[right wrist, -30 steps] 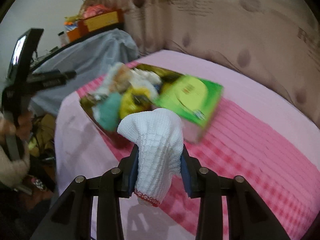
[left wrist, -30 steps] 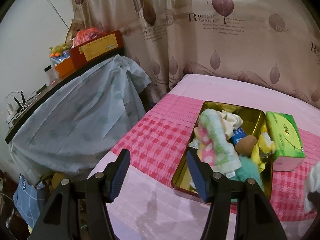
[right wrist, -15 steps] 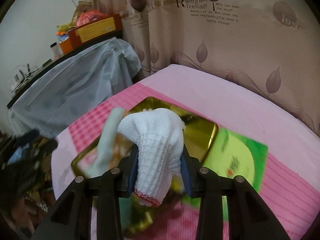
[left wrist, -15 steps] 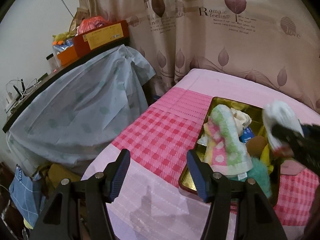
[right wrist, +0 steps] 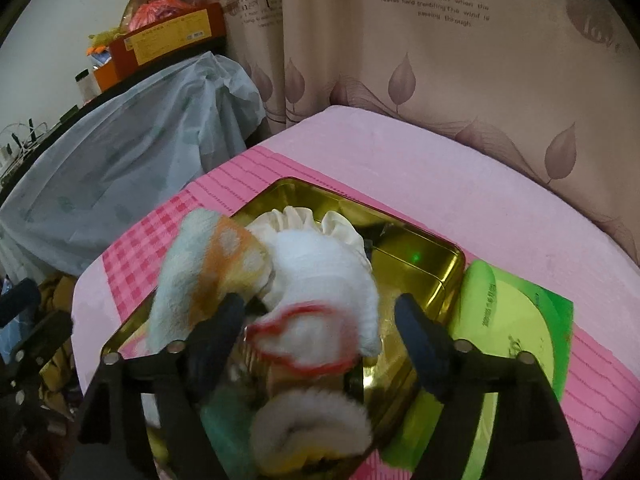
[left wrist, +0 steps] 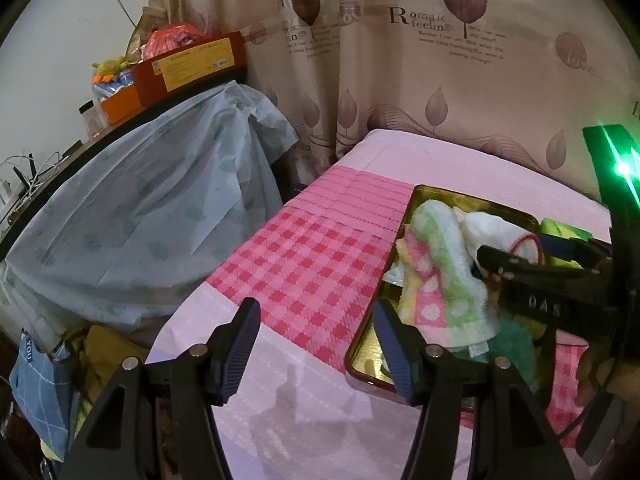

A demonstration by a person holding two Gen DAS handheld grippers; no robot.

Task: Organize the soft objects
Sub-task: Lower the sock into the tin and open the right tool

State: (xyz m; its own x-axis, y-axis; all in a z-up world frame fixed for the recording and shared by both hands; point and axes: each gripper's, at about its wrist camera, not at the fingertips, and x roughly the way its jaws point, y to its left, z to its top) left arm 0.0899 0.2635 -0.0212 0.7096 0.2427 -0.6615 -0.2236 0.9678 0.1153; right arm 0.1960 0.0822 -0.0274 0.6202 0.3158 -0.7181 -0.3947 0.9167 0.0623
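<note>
At far left a dark shelf (left wrist: 120,120) carries an orange box (left wrist: 120,106) and a red box with a yellow label (left wrist: 192,66), its print too small to read; a pale blue cover (left wrist: 140,208) hangs below it. Low at the left edge, a blue checked bag (left wrist: 38,396) bears a tag reading "YOU".

The left tool (left wrist: 316,354) hangs over the bed's pink checked cover (left wrist: 304,264) with its jaws standing apart and nothing between them; its right finger sits just in front of the near left corner of a gold tin (right wrist: 424,256).

The tin lies on the bed and is full of soft things: a green, pink and yellow dotted towel (left wrist: 444,280) along its left side, a cream ruffled cloth (right wrist: 304,220) at the back, a teal fluffy piece (left wrist: 516,348) toward the near end, and a white-and-yellow plush item (right wrist: 312,420), blurred, nearest the right camera.

The right tool (right wrist: 320,320) is over the tin with its jaws opening. The white knitted cloth with a red-trimmed edge (right wrist: 324,300) lies between the fingers, resting on the pile inside the tin; the pads do not press it.

Just right of the tin, touching its side, lies a green tissue pack (right wrist: 512,320); its small print cannot be read. The curtain (right wrist: 440,80) behind reads "Romaic feeling", with smaller lines below it.
</note>
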